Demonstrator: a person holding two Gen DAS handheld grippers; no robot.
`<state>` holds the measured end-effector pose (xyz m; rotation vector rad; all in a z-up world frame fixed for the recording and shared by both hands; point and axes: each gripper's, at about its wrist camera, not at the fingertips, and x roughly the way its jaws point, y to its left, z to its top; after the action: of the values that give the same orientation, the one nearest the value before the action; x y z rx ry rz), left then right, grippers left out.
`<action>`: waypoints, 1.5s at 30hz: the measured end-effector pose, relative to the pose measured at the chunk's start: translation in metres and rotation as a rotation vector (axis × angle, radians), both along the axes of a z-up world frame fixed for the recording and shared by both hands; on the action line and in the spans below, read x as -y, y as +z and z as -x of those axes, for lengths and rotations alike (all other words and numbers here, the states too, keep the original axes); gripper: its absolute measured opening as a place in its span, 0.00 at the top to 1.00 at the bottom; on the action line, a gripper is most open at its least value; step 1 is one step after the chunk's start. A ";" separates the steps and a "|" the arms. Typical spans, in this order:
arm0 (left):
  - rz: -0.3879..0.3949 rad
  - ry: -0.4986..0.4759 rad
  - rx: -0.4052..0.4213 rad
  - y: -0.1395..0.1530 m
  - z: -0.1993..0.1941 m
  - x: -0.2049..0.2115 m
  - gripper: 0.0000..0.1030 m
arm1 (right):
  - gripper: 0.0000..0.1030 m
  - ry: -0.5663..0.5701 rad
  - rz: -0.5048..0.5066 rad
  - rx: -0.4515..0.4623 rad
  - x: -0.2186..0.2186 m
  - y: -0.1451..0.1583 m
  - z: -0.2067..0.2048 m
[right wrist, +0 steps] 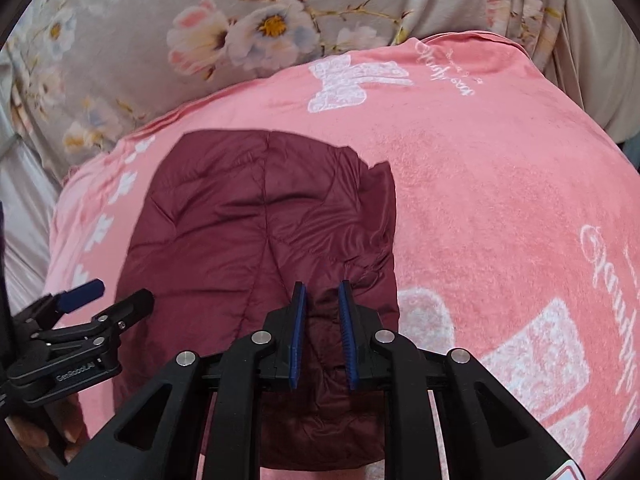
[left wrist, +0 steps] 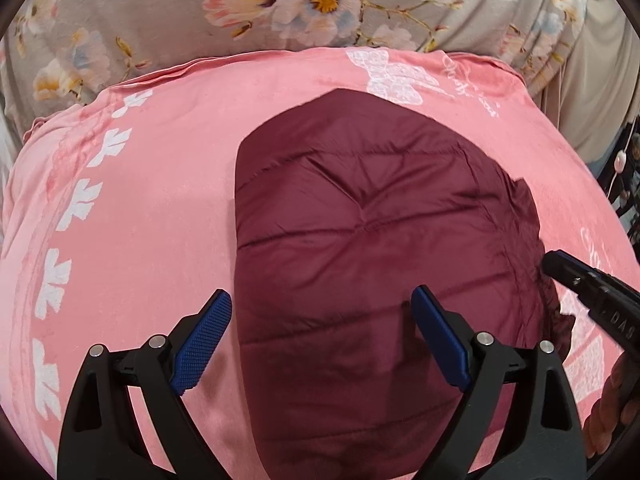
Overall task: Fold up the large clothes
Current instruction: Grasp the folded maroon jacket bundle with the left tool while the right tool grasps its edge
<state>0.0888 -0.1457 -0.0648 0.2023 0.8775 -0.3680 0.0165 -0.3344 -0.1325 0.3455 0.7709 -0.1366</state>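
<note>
A dark maroon quilted jacket (left wrist: 380, 248) lies folded into a compact block on a pink blanket (left wrist: 160, 200); it also shows in the right wrist view (right wrist: 260, 232). My left gripper (left wrist: 320, 316) hovers open over the jacket's near left edge, holding nothing. My right gripper (right wrist: 322, 300) has its jaws nearly closed on a bunched fold of the jacket at its near right side. The right gripper shows at the right edge of the left wrist view (left wrist: 560, 268). The left gripper shows at the left of the right wrist view (right wrist: 100, 300), open.
The pink blanket (right wrist: 500, 200) with white bow and leaf prints covers the bed. A grey floral sheet (left wrist: 200, 12) lies bunched behind it. Cables and dark items (left wrist: 628, 184) sit at the far right beyond the bed edge.
</note>
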 end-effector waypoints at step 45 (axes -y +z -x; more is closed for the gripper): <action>0.043 0.066 -0.070 -0.028 -0.014 -0.012 0.11 | 0.44 -0.082 -0.082 0.084 0.020 -0.023 0.022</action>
<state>0.1026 -0.1333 -0.0926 0.1208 0.9416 -0.3339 -0.0053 -0.3549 -0.1554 0.4577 0.6803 -0.1669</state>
